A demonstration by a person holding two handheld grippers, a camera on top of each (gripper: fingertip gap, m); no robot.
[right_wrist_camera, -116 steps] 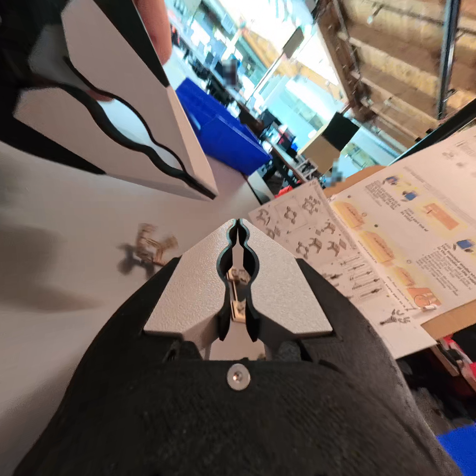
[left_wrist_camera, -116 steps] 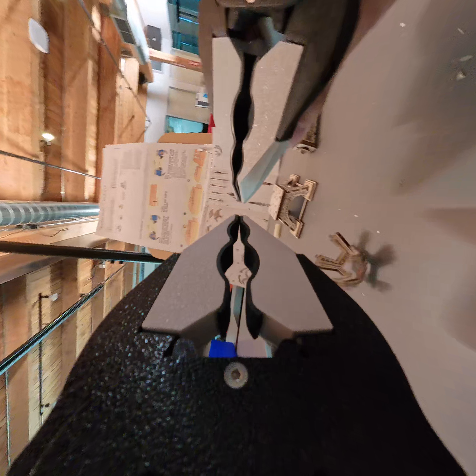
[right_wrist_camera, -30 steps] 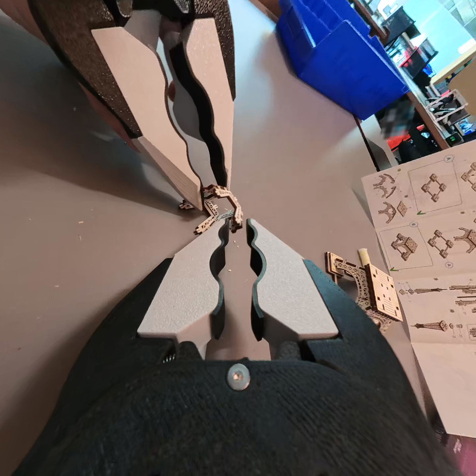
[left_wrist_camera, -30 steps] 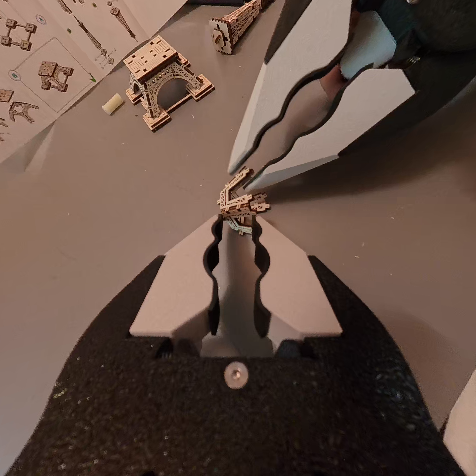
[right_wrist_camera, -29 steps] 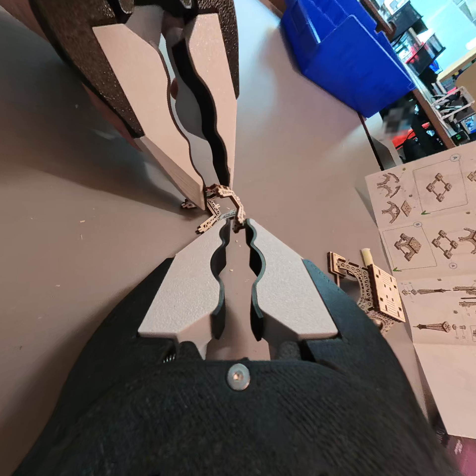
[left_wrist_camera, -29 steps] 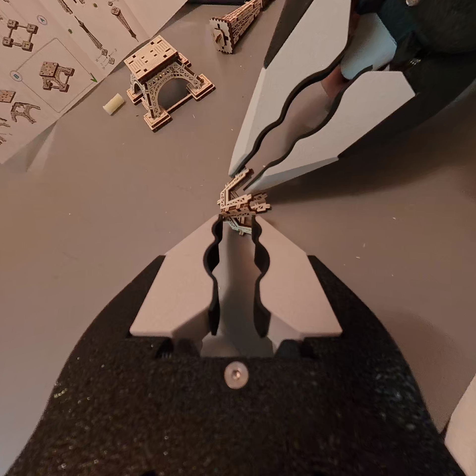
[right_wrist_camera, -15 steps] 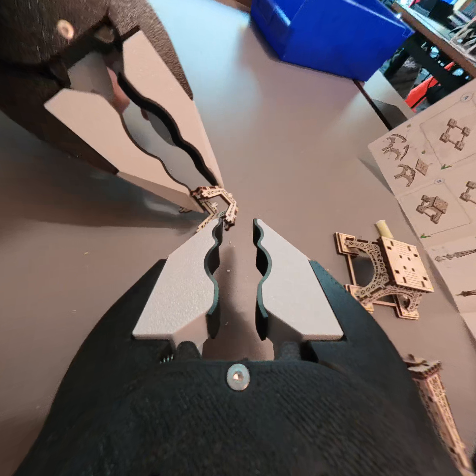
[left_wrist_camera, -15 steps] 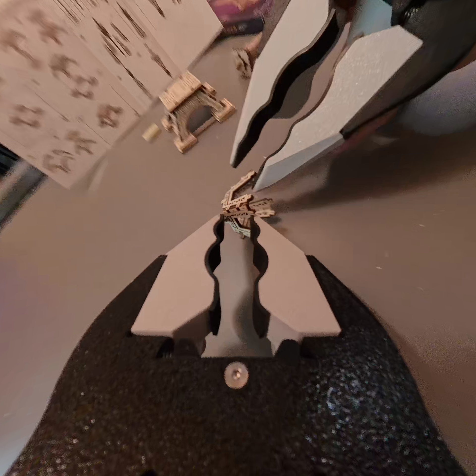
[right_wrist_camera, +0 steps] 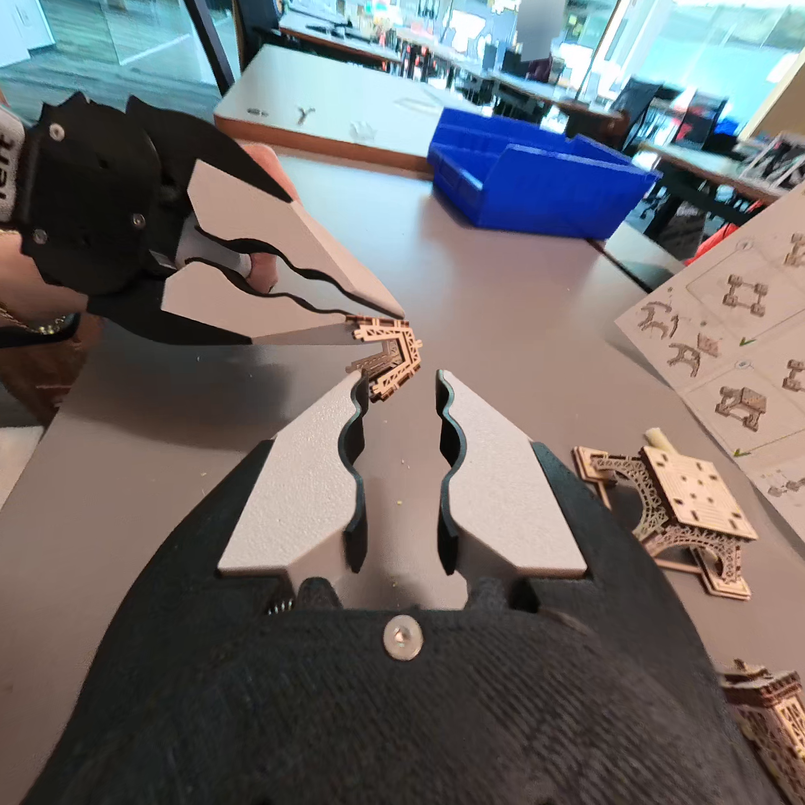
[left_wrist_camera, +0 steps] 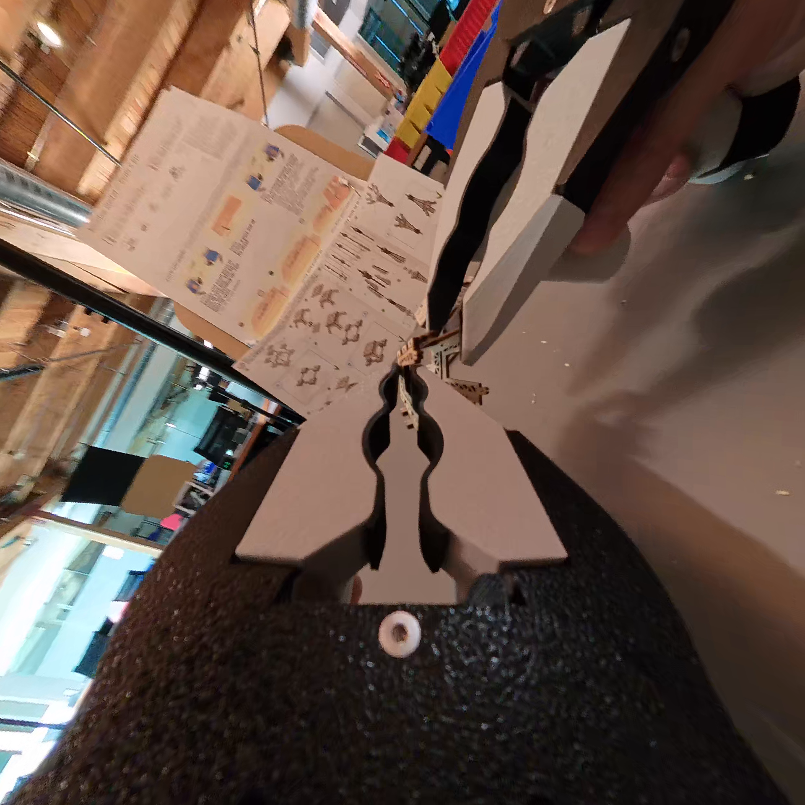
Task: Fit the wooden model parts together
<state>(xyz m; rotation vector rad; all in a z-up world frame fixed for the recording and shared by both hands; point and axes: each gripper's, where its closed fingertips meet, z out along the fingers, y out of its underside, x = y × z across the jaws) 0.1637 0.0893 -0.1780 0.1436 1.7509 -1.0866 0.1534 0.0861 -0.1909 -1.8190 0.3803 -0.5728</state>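
A small angled wooden lattice part [right_wrist_camera: 392, 353] is clamped at the tips of my left gripper [right_wrist_camera: 374, 324], which comes in from the upper left of the right wrist view. In the left wrist view my left gripper [left_wrist_camera: 407, 374] is rolled onto its side and shut on that part [left_wrist_camera: 431, 348]. My right gripper [right_wrist_camera: 398, 377] is open and empty, and its left fingertip [right_wrist_camera: 358, 383] is right beside the part. The right gripper also shows in the left wrist view [left_wrist_camera: 451, 337], open, just beyond the part.
A wooden arch base [right_wrist_camera: 671, 501] stands on the grey table [right_wrist_camera: 501, 305] to the right, with a wooden tower section [right_wrist_camera: 771, 714] nearer the bottom right corner. An instruction sheet [right_wrist_camera: 740, 348] lies at the right. A blue bin [right_wrist_camera: 536, 187] sits at the back. My two grippers' fingertips are within a few centimetres of each other.
My left gripper has closed on the lattice part and rolled sideways, raising it. My right gripper has opened wider and no longer touches the part as closely.
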